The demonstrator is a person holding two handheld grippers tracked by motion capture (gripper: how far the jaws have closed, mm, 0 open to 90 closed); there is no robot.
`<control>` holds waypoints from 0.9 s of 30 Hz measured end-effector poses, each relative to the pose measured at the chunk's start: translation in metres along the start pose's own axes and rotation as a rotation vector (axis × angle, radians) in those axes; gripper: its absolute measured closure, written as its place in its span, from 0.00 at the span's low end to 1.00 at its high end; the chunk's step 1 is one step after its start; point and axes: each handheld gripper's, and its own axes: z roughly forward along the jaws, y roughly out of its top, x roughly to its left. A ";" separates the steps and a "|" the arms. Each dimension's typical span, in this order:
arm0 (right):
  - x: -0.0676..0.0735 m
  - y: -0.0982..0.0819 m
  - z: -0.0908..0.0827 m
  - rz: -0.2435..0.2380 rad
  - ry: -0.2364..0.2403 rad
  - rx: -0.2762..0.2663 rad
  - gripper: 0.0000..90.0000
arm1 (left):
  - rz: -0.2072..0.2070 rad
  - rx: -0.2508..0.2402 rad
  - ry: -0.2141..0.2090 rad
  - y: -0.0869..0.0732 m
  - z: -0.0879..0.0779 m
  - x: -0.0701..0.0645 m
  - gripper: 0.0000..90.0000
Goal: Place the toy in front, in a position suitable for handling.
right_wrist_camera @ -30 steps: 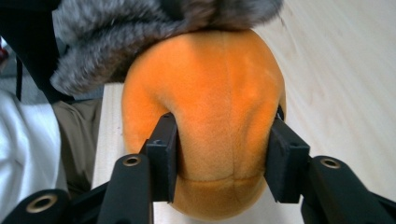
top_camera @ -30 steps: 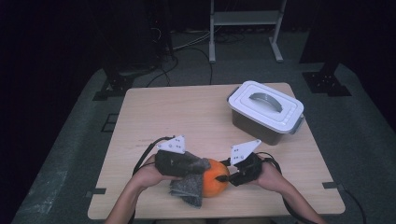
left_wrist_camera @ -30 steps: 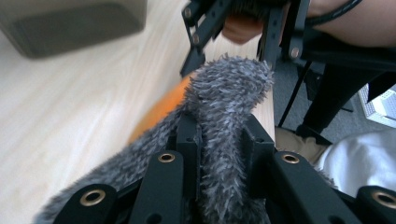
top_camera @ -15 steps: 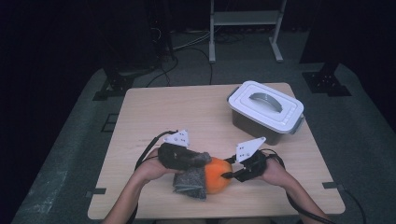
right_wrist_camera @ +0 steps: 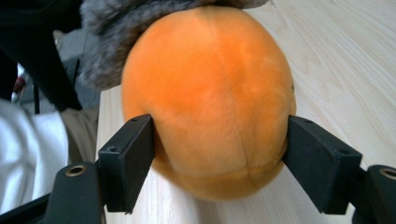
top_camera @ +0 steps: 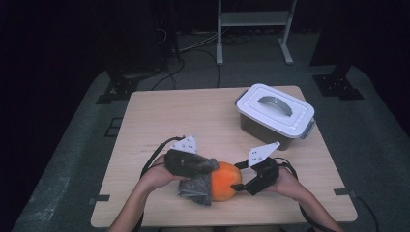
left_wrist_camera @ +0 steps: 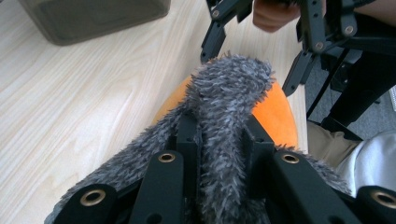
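Right claw [top_camera: 238, 186] has just spread its jaws wide since the earlier frame, now straddling the orange plush [right_wrist_camera: 208, 100]; pads sit at its sides, looks like touching, not squeezing. Left claw [top_camera: 209, 166] pinches the grey fur [left_wrist_camera: 229, 93] draped over the plush top. Plush sits on the desk [top_camera: 193, 116] near the front edge, between both claws, box [top_camera: 274, 115] well apart. Probably light, soft, squashy, not fragile; grip the round orange body at its widest. Smooth orange pile, shaggy grey part.
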 end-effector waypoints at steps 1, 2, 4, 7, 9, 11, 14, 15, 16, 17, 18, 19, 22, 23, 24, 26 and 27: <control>-0.001 0.000 0.002 0.011 -0.001 -0.003 0.34 | 0.009 0.001 -0.005 0.003 0.001 -0.002 0.81; 0.000 -0.001 0.002 0.008 -0.001 -0.013 0.39 | 0.018 -0.001 -0.007 0.005 0.001 -0.003 0.81; 0.003 0.001 0.001 -0.028 -0.018 -0.018 0.47 | 0.030 -0.003 -0.012 0.011 0.002 -0.005 0.81; 0.009 0.008 0.002 -0.083 -0.040 -0.015 0.49 | 0.051 -0.023 -0.034 0.021 0.004 -0.007 0.81; 0.014 0.013 0.006 -0.114 -0.054 -0.005 0.50 | 0.066 -0.009 -0.040 0.027 0.008 -0.010 0.81; 0.015 0.014 0.008 -0.143 -0.059 0.003 0.54 | 0.072 0.009 -0.039 0.028 0.013 -0.011 0.81; 0.012 0.011 0.005 -0.139 -0.060 0.008 0.58 | 0.070 0.024 -0.022 0.026 0.012 -0.008 0.81; 0.012 0.011 0.004 -0.134 -0.058 0.010 0.59 | 0.064 0.026 -0.019 0.025 0.011 -0.007 0.81; 0.011 0.011 0.004 -0.133 -0.059 0.009 0.60 | 0.058 0.025 -0.018 0.023 0.010 -0.006 0.81; 0.010 0.011 0.003 -0.138 -0.058 0.010 0.60 | 0.054 0.030 -0.016 0.022 0.008 -0.005 0.81; 0.010 0.011 0.002 -0.144 -0.062 0.012 0.60 | 0.050 0.032 -0.014 0.021 0.006 -0.004 0.81; 0.009 0.011 0.002 -0.147 -0.062 0.014 0.60 | 0.044 0.033 -0.012 0.019 0.004 -0.004 0.81; 0.005 0.010 -0.001 -0.145 -0.068 0.014 0.60 | 0.030 0.039 -0.002 0.011 -0.001 -0.003 0.81; 0.003 0.009 -0.002 -0.134 -0.065 0.009 0.60 | 0.028 0.038 0.001 0.009 -0.003 -0.001 0.81; 0.001 0.008 -0.002 -0.116 -0.056 0.002 0.58 | 0.022 0.034 -0.001 0.007 -0.003 0.000 0.81; 0.000 0.009 -0.001 -0.090 -0.050 -0.002 0.52 | 0.013 0.031 0.000 0.005 -0.003 0.002 0.81; 0.000 0.009 0.000 -0.069 -0.041 0.002 0.46 | 0.009 0.027 -0.001 0.005 -0.003 0.002 0.81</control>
